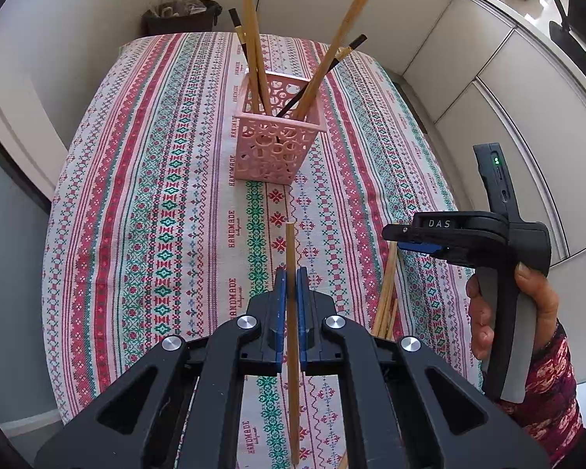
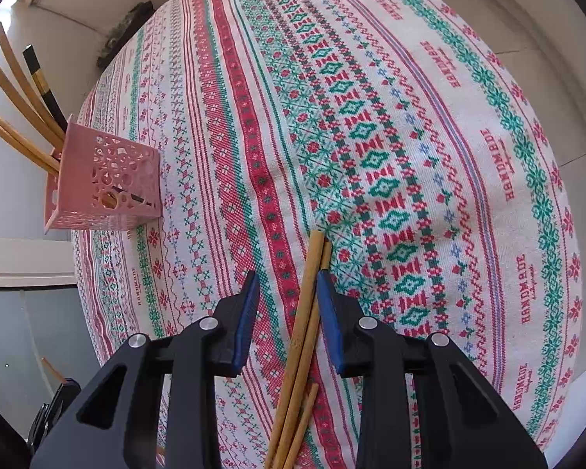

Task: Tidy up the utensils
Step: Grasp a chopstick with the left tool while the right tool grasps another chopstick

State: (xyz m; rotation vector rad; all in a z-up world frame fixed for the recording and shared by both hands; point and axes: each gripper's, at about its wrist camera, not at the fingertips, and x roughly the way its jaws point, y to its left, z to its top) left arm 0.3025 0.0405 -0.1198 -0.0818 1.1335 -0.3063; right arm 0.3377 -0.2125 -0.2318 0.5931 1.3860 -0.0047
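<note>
My left gripper [image 1: 292,273] is shut on a single wooden chopstick [image 1: 290,242], which stands up between the blue pads above the tablecloth. Ahead of it stands a pink perforated basket [image 1: 271,144] holding several wooden chopsticks and black ones. At the right, my right gripper [image 1: 406,240] is lowered over a small bundle of loose wooden chopsticks [image 1: 386,293]. In the right wrist view this gripper [image 2: 287,277] straddles the chopsticks [image 2: 304,312] lying on the cloth. Its right pad is against them and the left pad stands apart. The basket [image 2: 105,179] sits far left.
The table is covered by a striped patterned cloth [image 1: 156,195]. A dark bin [image 1: 181,15] stands beyond its far end, and white cabinet fronts [image 1: 508,97] run along the right. A person's hand [image 1: 535,293] in a patterned sleeve holds the right gripper's handle.
</note>
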